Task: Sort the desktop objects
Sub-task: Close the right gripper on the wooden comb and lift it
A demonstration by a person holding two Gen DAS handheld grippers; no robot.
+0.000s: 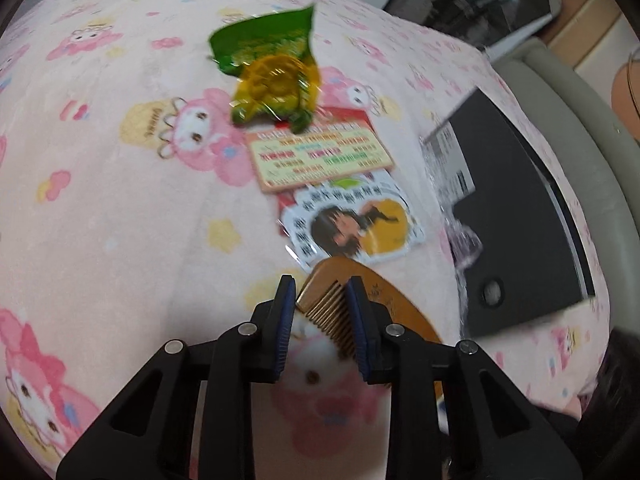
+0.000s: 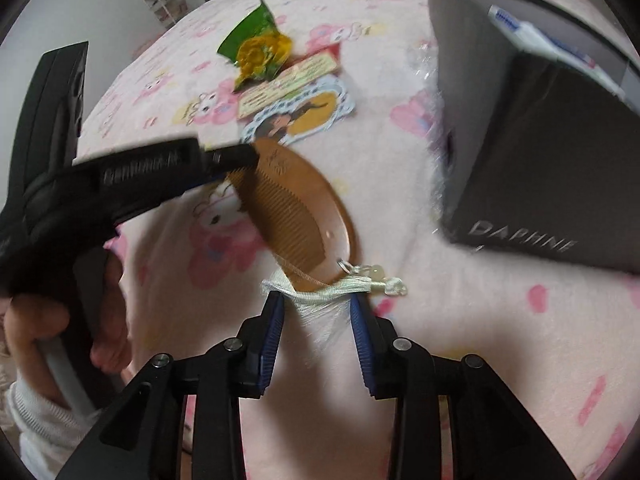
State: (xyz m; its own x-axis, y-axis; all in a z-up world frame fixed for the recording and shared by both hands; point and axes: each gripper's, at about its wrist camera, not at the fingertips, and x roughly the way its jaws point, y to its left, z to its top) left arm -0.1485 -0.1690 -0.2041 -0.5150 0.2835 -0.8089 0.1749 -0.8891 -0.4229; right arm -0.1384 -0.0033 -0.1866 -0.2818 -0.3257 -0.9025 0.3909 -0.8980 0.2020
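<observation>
A brown wooden comb (image 1: 340, 312) lies on the pink cartoon blanket (image 1: 120, 220). My left gripper (image 1: 320, 288) is open, its fingers either side of the comb's far end. In the right wrist view the comb (image 2: 296, 216) has a white tassel (image 2: 332, 292) at its near end, and the left gripper (image 2: 228, 160) reaches its far end. My right gripper (image 2: 316, 300) is open, with the tassel between its fingertips. Beyond lie a cartoon card (image 1: 352, 228), a yellow printed card (image 1: 320, 156) and a green-yellow snack packet (image 1: 272, 80).
A black box marked DAPHNE (image 2: 532, 152) stands on the right of the blanket; it also shows in the left wrist view (image 1: 516, 216). Clear plastic wrap (image 1: 460, 240) lies beside it. The blanket's edge drops off at the far right.
</observation>
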